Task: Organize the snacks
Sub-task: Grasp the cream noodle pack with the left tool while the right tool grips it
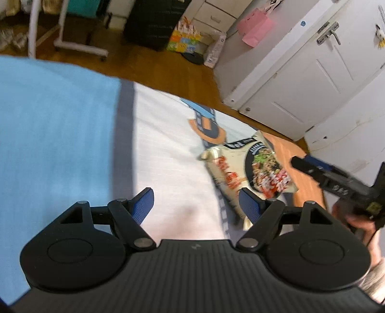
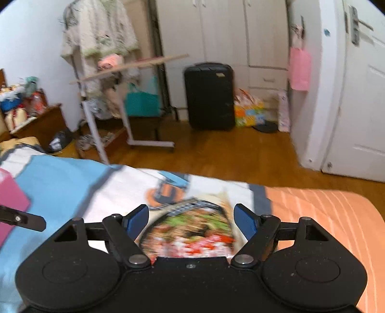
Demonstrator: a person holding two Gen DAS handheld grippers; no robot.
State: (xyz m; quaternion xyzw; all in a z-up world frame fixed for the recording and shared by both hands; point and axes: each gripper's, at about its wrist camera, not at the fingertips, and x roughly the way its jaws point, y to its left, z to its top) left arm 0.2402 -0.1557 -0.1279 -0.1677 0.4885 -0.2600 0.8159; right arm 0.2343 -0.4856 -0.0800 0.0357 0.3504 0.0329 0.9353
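White noodle packet [image 1: 250, 173] on bed [image 1: 168, 149], centre right of left view, left gripper [image 1: 197, 204] jaws apart, empty, right gripper [image 2: 191, 220] jaws apart over packet, suitcase [image 2: 209, 96] upper centre.

Left wrist view: mounted behind the left tool [image 1: 196, 203], looking forward and steeply down over the bed [image 1: 168, 156], close to the sheet; white door [image 1: 312, 79] at upper right.

Right wrist view: behind the right tool [image 2: 190, 218], pitched less steeply, low over the bed [image 2: 324, 211], facing across the wooden floor [image 2: 228, 156] to the wardrobe [image 2: 223, 31].

Shared: noodle packet [image 1: 250, 168] [image 2: 190, 231], black suitcase [image 1: 154, 21] [image 2: 209, 96], pink bag [image 1: 257, 29] [image 2: 299, 68], the door [image 2: 361, 96]. The right tool [image 1: 298, 163] shows at the left view's right edge.
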